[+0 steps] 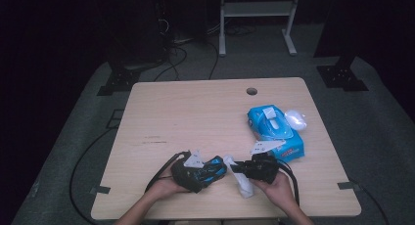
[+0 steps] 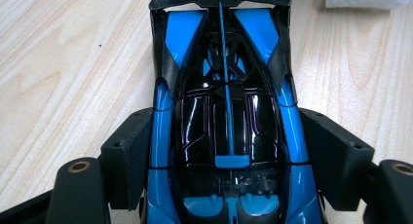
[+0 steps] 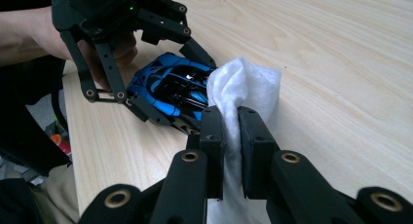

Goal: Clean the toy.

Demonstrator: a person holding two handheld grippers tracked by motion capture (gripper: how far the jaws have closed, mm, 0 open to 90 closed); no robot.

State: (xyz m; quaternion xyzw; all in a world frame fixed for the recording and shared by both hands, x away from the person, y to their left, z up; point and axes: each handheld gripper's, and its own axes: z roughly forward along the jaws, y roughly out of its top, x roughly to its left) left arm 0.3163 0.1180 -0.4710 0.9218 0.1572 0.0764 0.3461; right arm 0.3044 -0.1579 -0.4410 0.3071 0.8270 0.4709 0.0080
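Note:
A blue and black toy car [image 2: 229, 112] lies on the wooden table [image 1: 195, 117] near its front edge. My left gripper [image 2: 226, 151] is shut on it, one pad against each side of the body. From the right gripper view the car [image 3: 168, 87] sits between the left gripper's [image 3: 165, 83] black jaws, with a hand behind. My right gripper [image 3: 231, 131] is shut on a white wipe [image 3: 243, 83], whose bunched end touches the car's near end. In the high view the car [image 1: 214, 167], the wipe [image 1: 243, 183] and the right gripper [image 1: 240, 167] meet at the front middle.
A blue pack of wipes [image 1: 276, 129] lies at the right of the table, with a small white object [image 1: 296, 119] beside it. A round hole [image 1: 251, 91] is at the table's far edge. Cables trail off the front left.

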